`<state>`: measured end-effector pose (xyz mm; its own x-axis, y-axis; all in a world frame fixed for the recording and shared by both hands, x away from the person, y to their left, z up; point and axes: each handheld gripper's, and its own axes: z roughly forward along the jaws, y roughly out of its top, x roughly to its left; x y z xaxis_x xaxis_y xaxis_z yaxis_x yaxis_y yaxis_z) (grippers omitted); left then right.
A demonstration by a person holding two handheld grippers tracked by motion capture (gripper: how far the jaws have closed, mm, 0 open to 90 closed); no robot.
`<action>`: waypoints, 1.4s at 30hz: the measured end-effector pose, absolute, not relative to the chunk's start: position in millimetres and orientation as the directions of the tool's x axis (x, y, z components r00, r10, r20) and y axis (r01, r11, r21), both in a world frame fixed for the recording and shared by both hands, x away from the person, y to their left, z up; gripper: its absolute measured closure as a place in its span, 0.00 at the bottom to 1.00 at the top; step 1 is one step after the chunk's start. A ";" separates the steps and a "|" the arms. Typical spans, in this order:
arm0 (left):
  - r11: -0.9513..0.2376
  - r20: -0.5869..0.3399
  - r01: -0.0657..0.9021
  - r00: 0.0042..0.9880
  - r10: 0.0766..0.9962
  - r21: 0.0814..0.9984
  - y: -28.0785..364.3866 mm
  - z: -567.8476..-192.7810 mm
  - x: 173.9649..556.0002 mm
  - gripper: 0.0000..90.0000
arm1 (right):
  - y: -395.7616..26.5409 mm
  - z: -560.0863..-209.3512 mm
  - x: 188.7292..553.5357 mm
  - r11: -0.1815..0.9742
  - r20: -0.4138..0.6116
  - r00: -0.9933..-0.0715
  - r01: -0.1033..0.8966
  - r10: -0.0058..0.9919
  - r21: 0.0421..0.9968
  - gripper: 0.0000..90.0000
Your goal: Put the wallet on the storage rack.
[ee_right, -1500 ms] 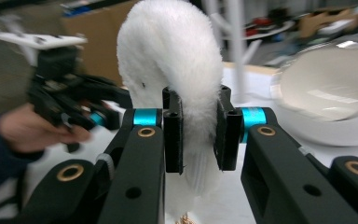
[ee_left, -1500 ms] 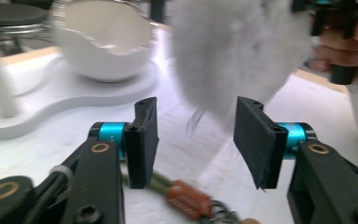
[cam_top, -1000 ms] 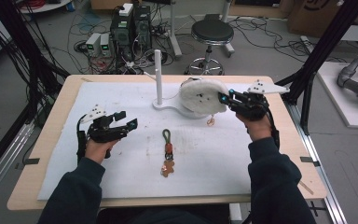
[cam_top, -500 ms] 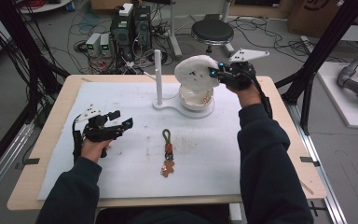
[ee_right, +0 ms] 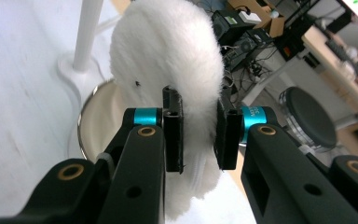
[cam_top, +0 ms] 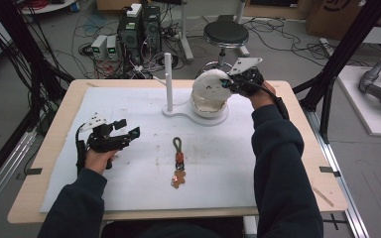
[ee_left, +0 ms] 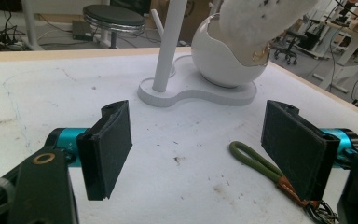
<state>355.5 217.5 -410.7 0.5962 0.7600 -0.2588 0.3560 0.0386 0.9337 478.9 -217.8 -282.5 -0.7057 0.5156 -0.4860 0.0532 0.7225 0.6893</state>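
**Right gripper clamped on fluffy white cover above bowl stand**

1. Right gripper (cam_top: 229, 84): at approx. 1 o'clock of the white mat (cam_top: 129, 198), far edge of table (cam_top: 39, 203). Jaws pinched tight on the fluffy white cover (ee_right: 168, 60); pile bulges out on both sides of the pads in the right gripper view.
2. Cover position: held over the round white bowl (cam_top: 206, 106), which sits on a flat white base w/ an upright post (cam_top: 168, 79) beside it. Whether the cover touches the bowl rim can't be told; contact pt. is hidden, probably just clear of it.
3. Left gripper (cam_top: 129, 133): at approx. 9 o'clock on the mat, jaws spread wide, nothing between them. They have just been opening.
4. Keyring strap (cam_top: 178, 163): olive loop w/ brown tag, lies flat near mat centre, approx. 6 o'clock of the post, well apart from both grippers.
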 end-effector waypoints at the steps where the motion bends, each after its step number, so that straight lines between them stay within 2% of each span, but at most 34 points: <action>1: 0.039 -0.259 0.357 0.596 0.760 0.933 217.6 -410.6 355.5 0.27 | -216.8 -284.0 477.2 0.745 -0.516 -0.698 0.037 0.496 0.665 0.86; 8: 0.038 -0.266 0.366 0.597 0.757 0.930 216.3 -411.2 355.9 0.27 | -199.6 -293.4 472.9 0.833 -0.626 -0.652 0.015 0.427 0.553 0.86; 12: 0.041 -0.269 0.367 0.596 0.757 0.929 216.6 -411.3 355.7 0.27 | -180.8 -305.7 475.5 0.876 -0.657 -0.655 0.017 0.374 0.483 0.86; 14: 0.040 -0.269 0.369 0.595 0.757 0.929 216.8 -411.4 355.7 0.27 | -173.1 -311.7 477.6 0.884 -0.651 -0.658 0.050 0.379 0.464 0.84; 16: 0.041 -0.270 0.368 0.596 0.756 0.929 216.9 -411.5 355.7 0.27 | -169.6 -314.1 479.7 0.866 -0.608 -0.678 0.085 0.412 0.493 0.76; 17: 0.042 -0.270 0.368 0.596 0.756 0.929 216.9 -411.4 355.6 0.27 | -169.5 -313.8 481.0 0.836 -0.565 -0.690 0.109 0.453 0.537 0.69; 18: 0.040 -0.269 0.369 0.596 0.757 0.929 217.0 -411.4 355.7 0.27 | -170.6 -312.0 482.3 0.795 -0.501 -0.707 0.142 0.499 0.590 0.66; 21: 0.040 -0.270 0.369 0.596 0.756 0.928 216.3 -411.8 355.8 0.27 | -179.8 -308.2 481.0 0.630 -0.343 -0.719 0.167 0.604 0.758 0.72; 23: 0.038 -0.270 0.370 0.598 0.754 0.928 215.9 -411.7 355.7 0.27 | -187.9 -309.4 483.7 0.535 -0.228 -0.737 0.209 0.636 0.819 0.84; 25: 0.040 -0.272 0.371 0.599 0.754 0.928 215.8 -411.7 355.6 0.27 | -190.2 -315.4 486.7 0.538 -0.196 -0.740 0.256 0.644 0.803 0.87; 28: 0.040 -0.271 0.371 0.596 0.756 0.928 216.4 -411.5 355.5 0.27 | -188.7 -325.7 490.4 0.552 -0.185 -0.720 0.316 0.669 0.772 0.84; 30: 0.040 -0.269 0.369 0.596 0.756 0.929 216.8 -411.4 355.6 0.27 | -189.2 -326.2 490.0 0.524 -0.185 -0.710 0.293 0.679 0.800 0.82; 32: 0.039 -0.270 0.372 0.595 0.757 0.927 216.6 -411.6 355.7 0.27 | -191.6 -321.6 489.1 0.443 -0.152 -0.693 0.263 0.705 0.857 0.78; 34: 0.039 -0.271 0.372 0.596 0.756 0.927 215.7 -411.8 355.7 0.27 | -193.1 -316.4 490.7 0.395 -0.147 -0.640 0.263 0.754 0.880 0.72; 36: 0.036 -0.269 0.372 0.598 0.755 0.928 215.3 -411.7 355.5 0.27 | -193.4 -316.6 494.1 0.390 -0.155 -0.596 0.288 0.788 0.875 0.74; 37: 0.038 -0.271 0.372 0.598 0.755 0.928 215.2 -411.6 355.3 0.27 | -193.4 -318.6 495.9 0.399 -0.156 -0.593 0.304 0.790 0.865 0.78; 42: 0.039 -0.271 0.372 0.596 0.756 0.927 216.6 -411.8 355.7 0.27 | -188.0 -339.5 499.3 0.475 -0.130 -0.649 0.391 0.749 0.788 0.79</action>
